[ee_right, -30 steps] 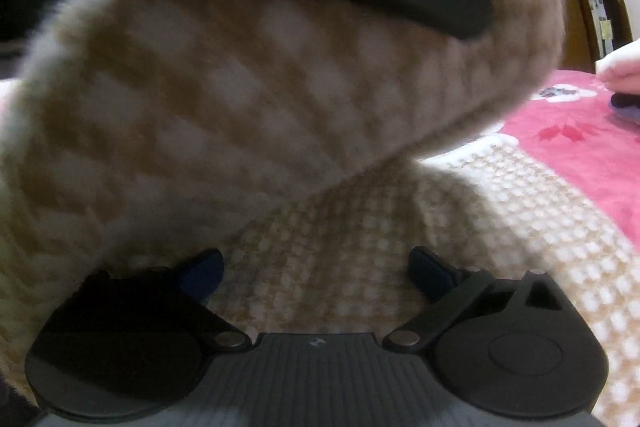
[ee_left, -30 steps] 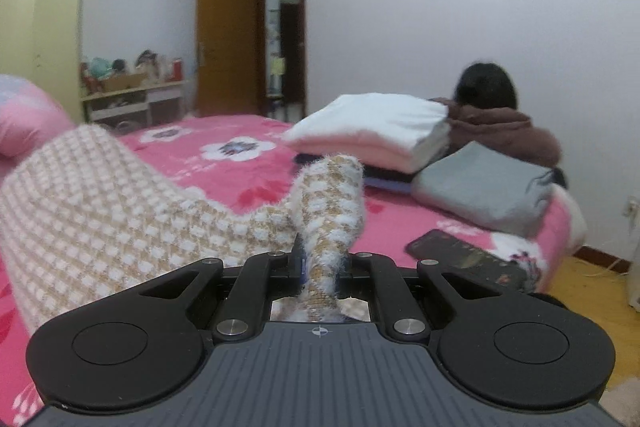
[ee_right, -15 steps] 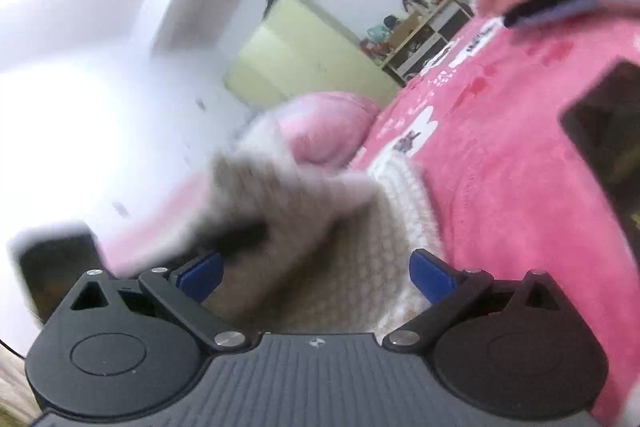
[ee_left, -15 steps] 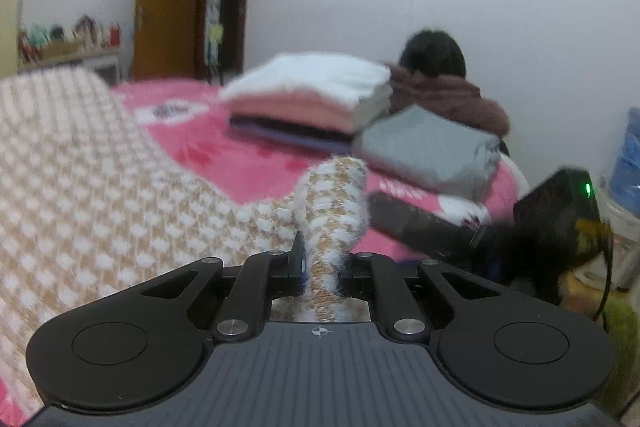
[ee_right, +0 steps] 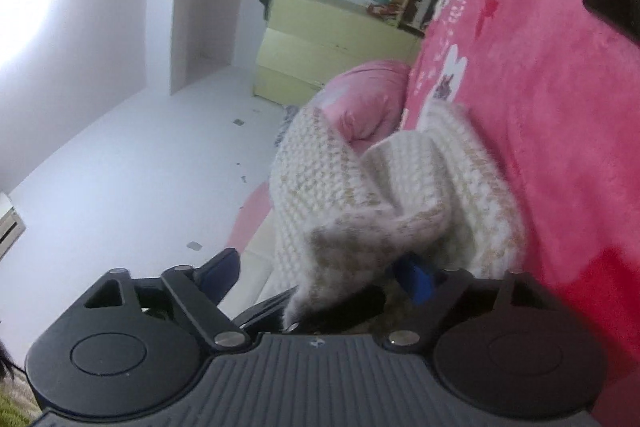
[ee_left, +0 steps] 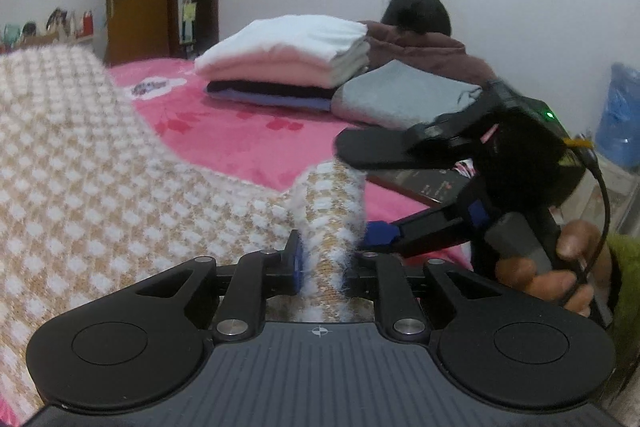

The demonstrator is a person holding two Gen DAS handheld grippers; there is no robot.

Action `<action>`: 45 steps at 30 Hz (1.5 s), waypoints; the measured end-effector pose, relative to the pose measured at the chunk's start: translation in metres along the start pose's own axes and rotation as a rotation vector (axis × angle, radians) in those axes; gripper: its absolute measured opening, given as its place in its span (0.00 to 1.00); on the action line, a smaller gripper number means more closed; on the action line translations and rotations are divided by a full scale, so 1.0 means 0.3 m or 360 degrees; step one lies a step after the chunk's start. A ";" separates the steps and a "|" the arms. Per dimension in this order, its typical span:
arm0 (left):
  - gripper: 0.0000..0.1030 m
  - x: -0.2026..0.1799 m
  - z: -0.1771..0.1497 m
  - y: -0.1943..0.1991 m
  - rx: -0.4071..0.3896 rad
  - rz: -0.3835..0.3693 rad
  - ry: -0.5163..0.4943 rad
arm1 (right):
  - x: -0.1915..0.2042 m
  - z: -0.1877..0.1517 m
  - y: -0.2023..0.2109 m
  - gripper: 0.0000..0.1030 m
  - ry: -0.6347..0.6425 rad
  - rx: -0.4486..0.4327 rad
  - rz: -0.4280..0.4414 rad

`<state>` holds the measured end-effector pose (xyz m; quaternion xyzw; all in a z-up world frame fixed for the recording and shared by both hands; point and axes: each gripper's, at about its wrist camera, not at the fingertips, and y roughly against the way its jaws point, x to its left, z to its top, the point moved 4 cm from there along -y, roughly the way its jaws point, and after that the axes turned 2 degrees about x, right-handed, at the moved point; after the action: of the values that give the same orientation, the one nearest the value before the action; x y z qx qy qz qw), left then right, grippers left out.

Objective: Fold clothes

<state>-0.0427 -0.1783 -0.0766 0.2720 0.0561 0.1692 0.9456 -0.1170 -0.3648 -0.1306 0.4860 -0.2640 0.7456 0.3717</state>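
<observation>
A beige-and-white checked knit sweater (ee_left: pixel 100 179) lies spread on the pink bed (ee_left: pixel 240 139). My left gripper (ee_left: pixel 324 259) is shut on a bunched end of the sweater that stands up between its fingers. My right gripper (ee_left: pixel 360 195) comes in from the right, turned on its side, jaws open around the same bunched end, one finger above it and one below. In the right wrist view the right gripper (ee_right: pixel 320 267) is open with the sweater (ee_right: pixel 360 187) draped between its blue pads (ee_right: pixel 416 277).
A stack of folded clothes (ee_left: pixel 288 63) sits at the far side of the bed, a grey folded garment (ee_left: pixel 400 99) beside it, a brown coat (ee_left: pixel 420 47) behind. A dark flat object (ee_left: pixel 432 183) lies near the bed's right edge. A pink pillow (ee_right: pixel 360 99) and yellow cabinet (ee_right: pixel 320 43) show.
My right gripper has come in from the right and now straddles the sweater end held by my left gripper. The left gripper keeps its hold and has swung slightly right.
</observation>
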 end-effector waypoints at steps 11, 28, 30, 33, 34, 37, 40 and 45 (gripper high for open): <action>0.19 -0.011 -0.040 0.025 -0.0018 -0.0078 -0.0070 | 0.030 0.022 -0.048 0.45 0.0059 0.0068 -0.0408; 0.27 0.132 0.019 0.387 -0.0415 0.0331 0.0160 | 0.079 -0.013 -0.089 0.16 0.0302 0.0104 -0.0661; 0.27 0.231 0.031 0.379 -0.0448 0.0501 0.0226 | 0.080 -0.014 -0.083 0.16 0.0291 0.0105 -0.0657; 0.26 0.379 0.023 0.309 -0.0407 0.0743 0.0290 | 0.082 -0.011 -0.087 0.16 0.0297 0.0094 -0.0653; 0.26 0.414 0.020 0.283 -0.0398 0.0774 0.0305 | 0.086 -0.012 -0.087 0.16 0.0306 0.0091 -0.0653; 0.27 0.427 0.023 0.225 -0.0390 0.0744 0.0268 | 0.107 -0.016 -0.088 0.16 0.0360 0.0086 -0.0649; 0.31 0.381 0.022 0.145 -0.0330 0.0727 0.0117 | 0.133 -0.022 -0.085 0.16 0.0443 0.0085 -0.0668; 0.31 0.332 0.056 0.071 -0.0202 0.0587 -0.0047 | 0.150 -0.022 -0.048 0.15 0.0515 0.0069 -0.0714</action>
<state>0.0476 -0.1349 -0.0525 0.2198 -0.0193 0.3387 0.9146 -0.1202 -0.3381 -0.0912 0.4148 -0.0711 0.7181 0.5542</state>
